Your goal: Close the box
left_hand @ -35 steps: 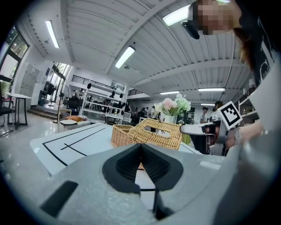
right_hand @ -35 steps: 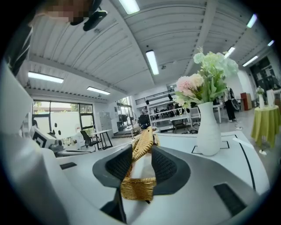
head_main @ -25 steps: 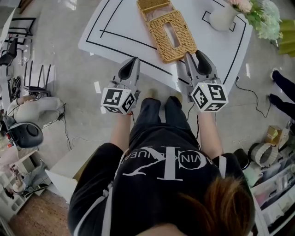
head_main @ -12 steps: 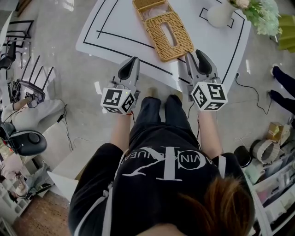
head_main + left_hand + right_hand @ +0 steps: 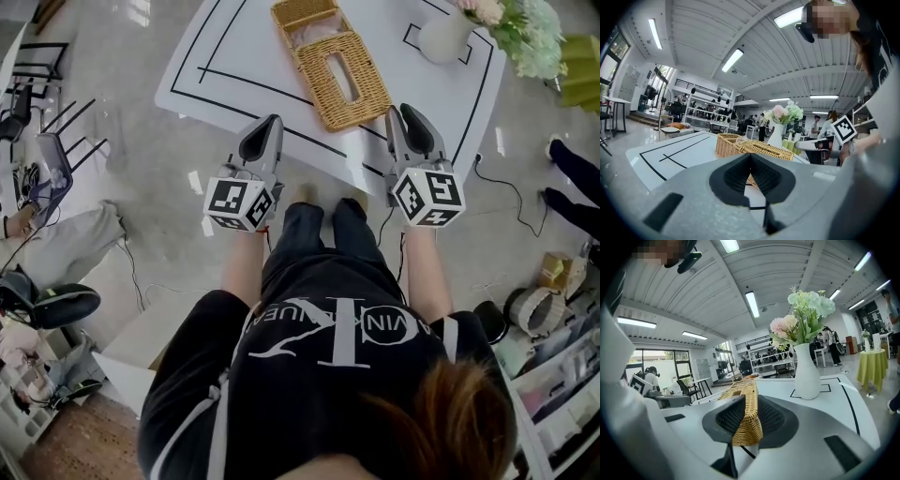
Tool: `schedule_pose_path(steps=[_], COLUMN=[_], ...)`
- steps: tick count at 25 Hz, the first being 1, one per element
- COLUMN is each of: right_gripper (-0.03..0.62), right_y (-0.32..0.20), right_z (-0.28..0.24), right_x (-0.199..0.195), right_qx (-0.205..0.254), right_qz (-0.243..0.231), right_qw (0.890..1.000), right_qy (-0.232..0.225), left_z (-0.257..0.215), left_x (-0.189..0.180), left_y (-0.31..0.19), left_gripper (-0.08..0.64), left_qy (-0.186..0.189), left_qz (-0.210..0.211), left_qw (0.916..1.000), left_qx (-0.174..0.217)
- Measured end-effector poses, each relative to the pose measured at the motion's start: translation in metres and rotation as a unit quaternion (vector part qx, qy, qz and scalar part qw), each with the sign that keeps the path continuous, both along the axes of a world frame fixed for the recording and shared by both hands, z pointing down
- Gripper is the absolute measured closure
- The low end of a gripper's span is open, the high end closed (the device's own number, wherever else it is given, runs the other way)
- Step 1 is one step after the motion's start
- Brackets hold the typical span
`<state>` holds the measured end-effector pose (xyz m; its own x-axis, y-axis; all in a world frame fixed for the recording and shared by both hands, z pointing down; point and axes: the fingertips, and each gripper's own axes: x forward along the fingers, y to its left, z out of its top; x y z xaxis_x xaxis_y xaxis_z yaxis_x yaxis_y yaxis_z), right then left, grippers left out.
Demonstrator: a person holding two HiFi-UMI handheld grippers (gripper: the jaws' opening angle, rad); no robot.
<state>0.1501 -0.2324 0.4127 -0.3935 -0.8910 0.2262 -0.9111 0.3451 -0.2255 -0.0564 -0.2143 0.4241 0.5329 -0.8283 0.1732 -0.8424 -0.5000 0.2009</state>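
A wicker box lies open on the white table (image 5: 234,47). Its base (image 5: 302,13) is at the far end, and its slotted lid (image 5: 342,80) is folded flat toward me. My left gripper (image 5: 267,127) hovers at the table's near edge, left of the lid, with its pads together and nothing between them. My right gripper (image 5: 412,117) hangs right of the lid's near corner, jaws closing on empty air. In the left gripper view the box (image 5: 740,146) stands beyond the left gripper (image 5: 750,157). In the right gripper view the box (image 5: 747,394) shows through the gap of the right gripper (image 5: 751,401).
A white vase (image 5: 448,33) with flowers (image 5: 525,33) stands at the table's far right corner, and in the right gripper view the vase (image 5: 806,371) rises right of the box. Black lines mark the tabletop. Chairs, cables and shelves crowd the floor on both sides.
Both grippers stay at the table's near edge, almost where they were. The view has drifted a little, so the box sits slightly further left. On the floor at the left, a seated person has moved.
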Motion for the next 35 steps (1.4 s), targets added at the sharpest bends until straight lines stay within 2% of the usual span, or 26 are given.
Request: schedule_pose_path(steps=[6, 13, 20, 35], right_gripper=[0.565, 0.594, 0.594, 0.594], right_y=[-0.004, -0.010, -0.009, -0.018], right_z=[-0.009, -0.018, -0.031, -0.057], right_x=[0.004, 0.010, 0.010, 0.015], right_qx=[0.012, 0.022, 0.039, 0.068], right_qz=[0.000, -0.001, -0.013, -0.022], right_qw=[1.000, 0.999, 0.997, 0.995], right_qy=[0.017, 0.036, 0.061, 0.072], left_z=[-0.011, -0.025, -0.040, -0.072], left_x=[0.001, -0.002, -0.006, -0.021], left_y=[-0.007, -0.016, -0.019, -0.029], left_gripper=[0.552, 0.552, 0.552, 0.552], left_qy=[0.003, 0.004, 0.003, 0.000], left_qz=[0.000, -0.008, -0.019, -0.045], left_qw=[0.9999, 0.9995, 0.9986, 0.9951], left_qx=[0.015, 0.031, 0.049, 0.088])
